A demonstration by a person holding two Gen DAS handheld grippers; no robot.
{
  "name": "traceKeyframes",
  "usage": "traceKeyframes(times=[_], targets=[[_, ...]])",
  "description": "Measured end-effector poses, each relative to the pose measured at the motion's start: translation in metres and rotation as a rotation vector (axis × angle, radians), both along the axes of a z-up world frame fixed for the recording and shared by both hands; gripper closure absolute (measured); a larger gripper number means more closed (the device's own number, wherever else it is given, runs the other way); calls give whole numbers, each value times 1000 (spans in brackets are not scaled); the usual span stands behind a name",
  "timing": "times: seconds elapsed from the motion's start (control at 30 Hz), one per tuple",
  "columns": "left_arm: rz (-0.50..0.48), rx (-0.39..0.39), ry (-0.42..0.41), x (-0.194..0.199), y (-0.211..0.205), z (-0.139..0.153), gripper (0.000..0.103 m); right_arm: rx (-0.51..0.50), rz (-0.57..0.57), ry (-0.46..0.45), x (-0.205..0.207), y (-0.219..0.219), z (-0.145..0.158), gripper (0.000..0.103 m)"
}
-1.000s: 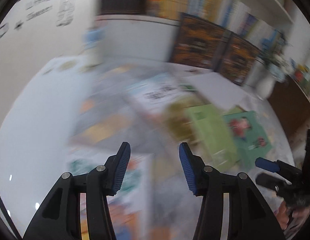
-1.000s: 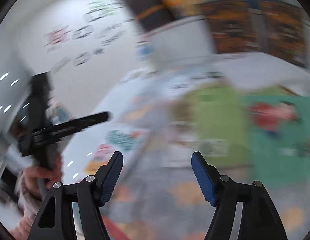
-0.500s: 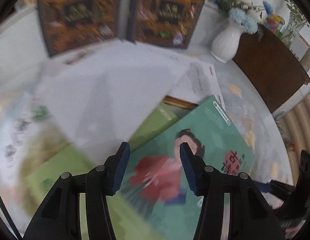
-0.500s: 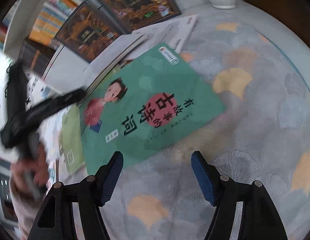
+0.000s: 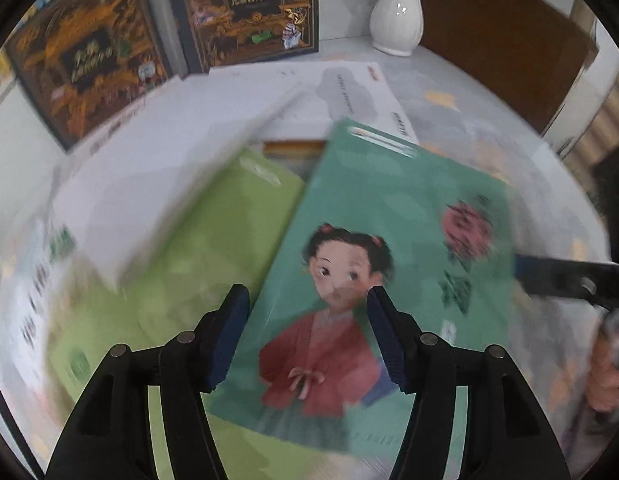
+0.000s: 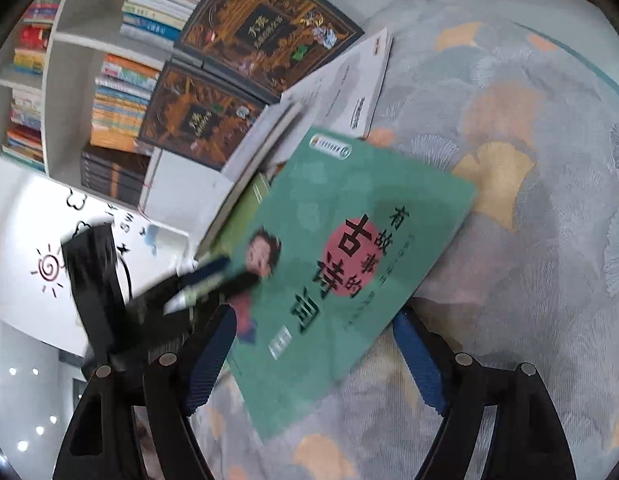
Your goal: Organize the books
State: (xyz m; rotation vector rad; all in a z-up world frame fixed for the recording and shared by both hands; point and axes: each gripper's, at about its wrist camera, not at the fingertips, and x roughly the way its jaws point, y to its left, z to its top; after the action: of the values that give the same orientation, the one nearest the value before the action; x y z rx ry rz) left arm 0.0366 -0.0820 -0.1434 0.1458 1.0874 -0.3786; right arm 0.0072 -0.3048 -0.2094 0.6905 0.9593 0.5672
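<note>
A teal-green picture book (image 5: 389, 216) with a girl in red on its cover lies flat on the table, overlapping a light green book (image 5: 213, 240) and a white book (image 5: 157, 184). My left gripper (image 5: 309, 336) hovers over the cover's lower part. Its jaws are opening and the pads (image 5: 233, 336) touch nothing. My right gripper (image 6: 315, 356) straddles the teal-green book's (image 6: 349, 264) near edge. Its jaws are also opening, and the pads stand clear of the cover. The left gripper (image 6: 213, 276) shows blurred over the book's far side.
Two dark ornate books (image 5: 253, 4) (image 5: 81, 64) lean upright at the table's back, in front of a shelf (image 6: 121, 108) packed with books. A white vase (image 5: 397, 20) stands at the back right. The tablecloth (image 6: 529, 160) has a leaf pattern. A hand (image 5: 605, 376) holds the right gripper.
Both views swung from the table's left part onto the teal-green book, which now fills them from close up. Both pairs of jaws stand wider than before.
</note>
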Motion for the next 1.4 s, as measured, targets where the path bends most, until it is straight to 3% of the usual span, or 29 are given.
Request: traceKeyframes(times=[0.17, 0.37, 0.5, 0.7, 0.8, 0.83, 0.9, 0.93, 1.07, 1.2, 1.4], targets=[[34, -145, 91, -44, 16, 0, 45, -154, 24, -43, -4, 22, 8, 23], [91, -275, 187, -89, 27, -10, 45, -215, 69, -58, -11, 36, 11, 23], [140, -246, 124, -128, 39, -10, 45, -240, 177, -76, -17, 63, 11, 23], [325, -220, -28, -144, 71, -24, 41, -373, 303, -128, -28, 114, 8, 23], [328, -218, -166, -150, 65, -30, 22, -418, 280, -166, -35, 118, 5, 23], [285, -184, -177, -151, 55, -33, 4, -422, 270, -175, -37, 118, 3, 22], [202, -52, -171, -146, 32, -34, 0, -439, 256, -193, -40, 118, 2, 22], [186, -46, -184, -148, 28, -33, 0, -444, 254, -194, -41, 119, 1, 20], [168, -93, -163, -149, 32, -37, 0, -409, 246, -192, -40, 120, 0, 12], [167, -88, -165, -148, 31, -37, 0, -386, 232, -199, -41, 120, -1, 4], [167, -87, -166, -151, 31, -36, 0, -511, 224, -247, -50, 139, -2, 3]])
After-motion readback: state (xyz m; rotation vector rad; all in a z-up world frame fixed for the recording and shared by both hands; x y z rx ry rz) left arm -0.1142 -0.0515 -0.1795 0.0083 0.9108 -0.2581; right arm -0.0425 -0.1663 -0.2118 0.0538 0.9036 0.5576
